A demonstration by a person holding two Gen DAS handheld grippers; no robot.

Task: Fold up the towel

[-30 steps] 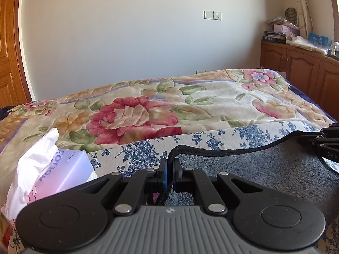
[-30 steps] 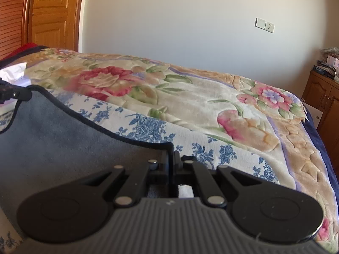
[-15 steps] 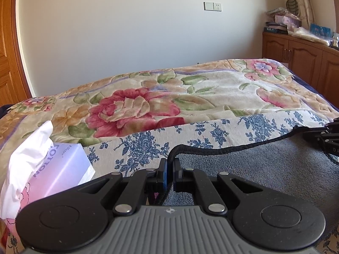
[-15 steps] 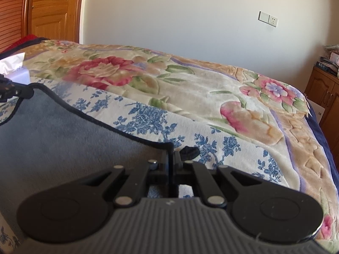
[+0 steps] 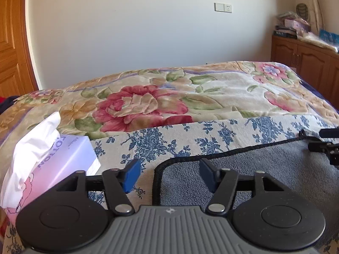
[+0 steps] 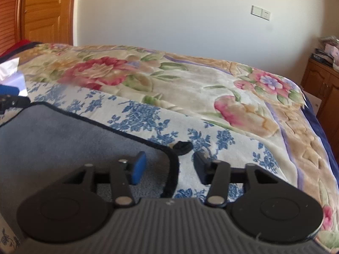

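A grey towel [image 5: 264, 167] with a black hem lies flat on the bed's blue-flowered sheet [image 5: 169, 137]. My left gripper [image 5: 169, 174] is open over the towel's far left corner, which lies between its jaws. My right gripper [image 6: 169, 169] is open over the towel's [image 6: 74, 139] far right corner, where a small black hanging loop [image 6: 182, 147] sticks out. Each gripper shows at the edge of the other's view: the right gripper [image 5: 324, 146] and the left gripper [image 6: 8, 97].
A tissue box [image 5: 53, 165] with a white tissue sticking up sits left of the towel. A floral blanket [image 5: 148, 103] covers the bed beyond. Wooden cabinets [image 5: 307, 59] stand at right, a wooden door [image 6: 42, 10] at left.
Both grippers have opened and let go of the towel's far corners. The towel edge has dropped from held up to lying flat on the sheet.
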